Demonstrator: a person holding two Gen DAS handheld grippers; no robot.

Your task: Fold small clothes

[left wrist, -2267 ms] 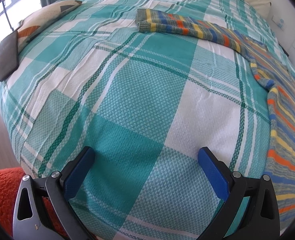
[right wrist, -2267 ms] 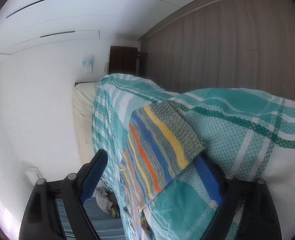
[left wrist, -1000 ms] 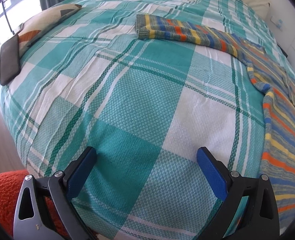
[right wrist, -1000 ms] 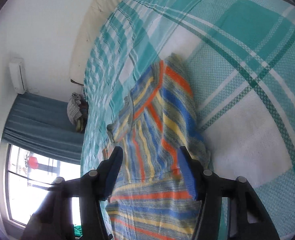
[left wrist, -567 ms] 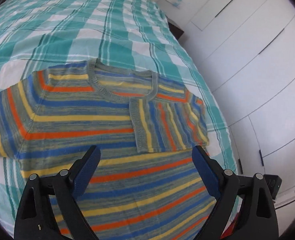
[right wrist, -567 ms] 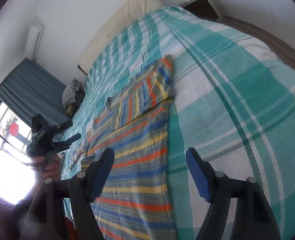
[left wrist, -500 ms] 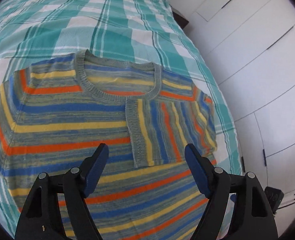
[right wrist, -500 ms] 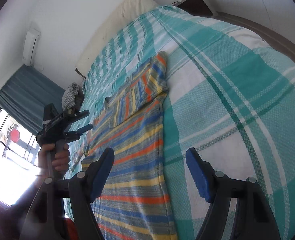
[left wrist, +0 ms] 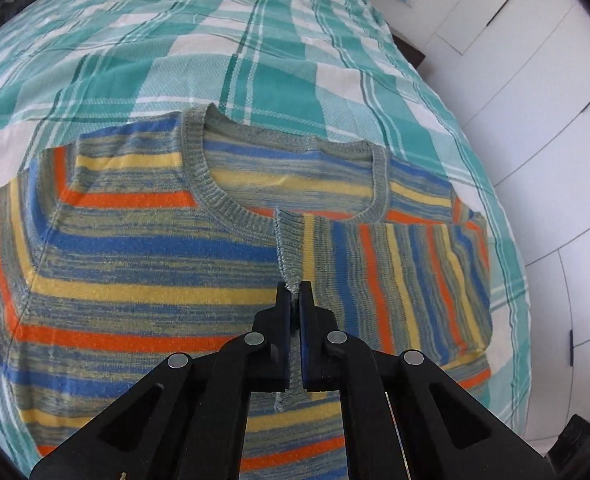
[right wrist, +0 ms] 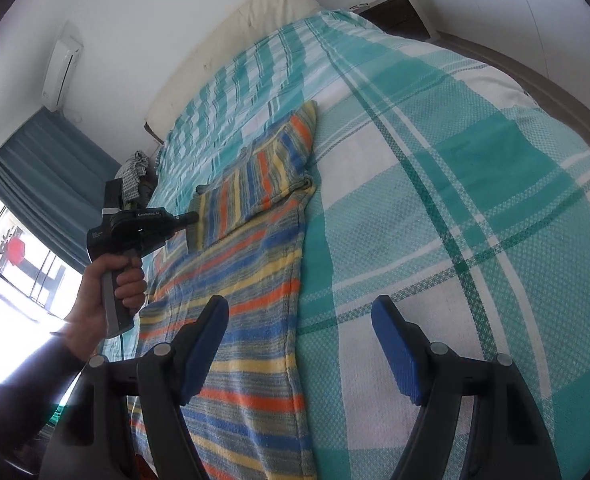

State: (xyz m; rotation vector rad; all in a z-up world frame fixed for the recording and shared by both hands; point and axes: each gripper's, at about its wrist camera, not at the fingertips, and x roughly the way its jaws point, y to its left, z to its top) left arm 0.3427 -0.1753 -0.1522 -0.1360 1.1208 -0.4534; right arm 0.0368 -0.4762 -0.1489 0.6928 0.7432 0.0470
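Sweater: a striped knit sweater (left wrist: 135,248) in blue, yellow, orange and grey lies flat, front up, on the bed (left wrist: 279,80), collar toward the pillow end.
Folded sleeve: one sleeve (left wrist: 395,276) is turned in across the chest, its stripes running across those of the body; its ribbed cuff edge (left wrist: 289,248) reaches about the middle of the chest, just under the collar.
Left gripper: the left gripper (left wrist: 294,294) has its fingers (left wrist: 283,304) closed on that cuff edge, a thin ridge of knit pinched between them.
Left hand: in the right wrist view a hand (right wrist: 107,280) holds the left gripper's handle above the sweater's near side.
Right gripper: the right gripper (right wrist: 301,344) hovers with fingers (right wrist: 391,340) spread wide and nothing between them, over the sweater's long side edge (right wrist: 301,256), one finger above knit and the other above bare cover.
Open room: the checked bed cover is bare beside that side edge out to the bed's edge, and beyond the collar up to the pillow (right wrist: 231,36).
Bed edge: white cupboard doors (left wrist: 535,120) stand close beyond the bed on the folded-sleeve side.
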